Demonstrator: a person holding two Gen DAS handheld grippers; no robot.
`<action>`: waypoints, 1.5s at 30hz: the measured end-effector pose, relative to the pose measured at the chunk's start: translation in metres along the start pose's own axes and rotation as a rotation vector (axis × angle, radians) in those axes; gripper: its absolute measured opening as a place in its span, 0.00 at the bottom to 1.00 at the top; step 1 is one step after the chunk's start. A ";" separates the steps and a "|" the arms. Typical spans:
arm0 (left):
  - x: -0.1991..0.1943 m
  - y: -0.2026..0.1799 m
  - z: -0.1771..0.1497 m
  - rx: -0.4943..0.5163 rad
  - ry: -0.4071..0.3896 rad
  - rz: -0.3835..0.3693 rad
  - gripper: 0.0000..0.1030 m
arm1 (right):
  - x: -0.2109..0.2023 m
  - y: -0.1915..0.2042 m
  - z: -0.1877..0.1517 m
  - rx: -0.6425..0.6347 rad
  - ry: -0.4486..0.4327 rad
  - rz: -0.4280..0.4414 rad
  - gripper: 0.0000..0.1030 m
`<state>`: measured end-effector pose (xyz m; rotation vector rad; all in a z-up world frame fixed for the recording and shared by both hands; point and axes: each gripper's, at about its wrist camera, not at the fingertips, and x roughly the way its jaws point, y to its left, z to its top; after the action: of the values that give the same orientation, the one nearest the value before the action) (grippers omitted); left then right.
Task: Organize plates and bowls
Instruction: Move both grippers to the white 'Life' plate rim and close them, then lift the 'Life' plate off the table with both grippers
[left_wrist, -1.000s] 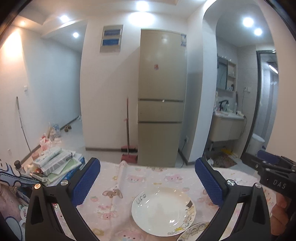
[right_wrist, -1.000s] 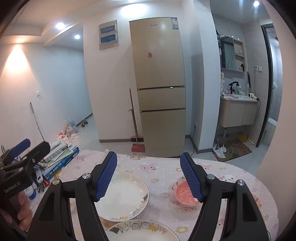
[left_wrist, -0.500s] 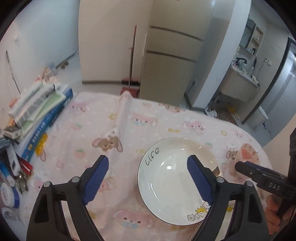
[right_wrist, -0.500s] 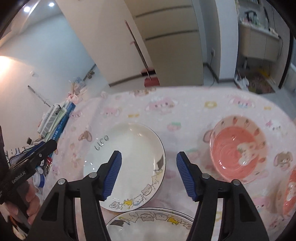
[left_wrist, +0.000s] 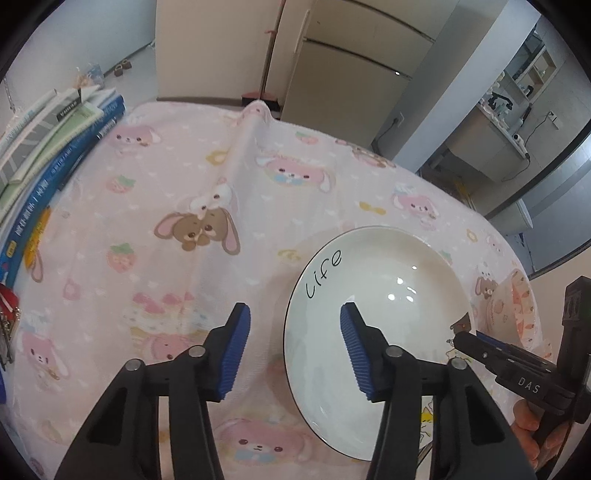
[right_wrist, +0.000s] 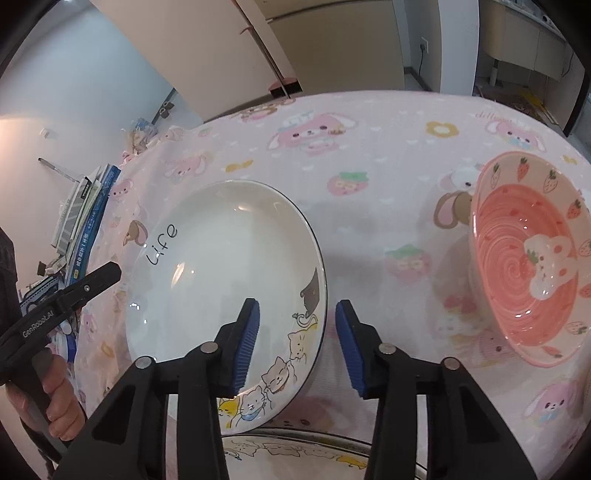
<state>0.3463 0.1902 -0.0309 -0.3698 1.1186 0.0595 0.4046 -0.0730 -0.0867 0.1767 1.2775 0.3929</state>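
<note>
You are at the start: nothing is stacked yet, and both your left gripper (left_wrist: 293, 347) and right gripper (right_wrist: 297, 341) hang with fingers apart, holding nothing. The white plate (right_wrist: 221, 273) lies flat on the pink cloth (right_wrist: 369, 147), its opposite rims between each gripper's fingers, and the pink bowl (right_wrist: 532, 266) sits well apart to its right, with a second plate (right_wrist: 295, 454) at the near edge.

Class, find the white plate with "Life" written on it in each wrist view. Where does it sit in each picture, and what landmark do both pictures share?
Left wrist view: the white plate lies lower right, its left rim between the open left gripper fingers.
Right wrist view: the same plate lies centre left, its right rim between the open right gripper fingers.
Shared landmark: the stack of books at the table's left edge.
</note>
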 end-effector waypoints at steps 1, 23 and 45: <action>0.003 0.000 0.000 -0.001 0.009 -0.004 0.51 | 0.001 -0.001 0.000 0.002 0.006 0.002 0.37; 0.046 0.011 0.000 -0.049 0.089 -0.134 0.21 | 0.013 -0.014 0.002 0.062 0.064 0.091 0.14; 0.049 -0.004 -0.003 -0.016 0.056 -0.092 0.28 | 0.019 -0.018 0.004 0.094 0.076 0.122 0.17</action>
<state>0.3660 0.1784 -0.0746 -0.4390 1.1556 -0.0237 0.4162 -0.0815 -0.1089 0.3234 1.3652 0.4474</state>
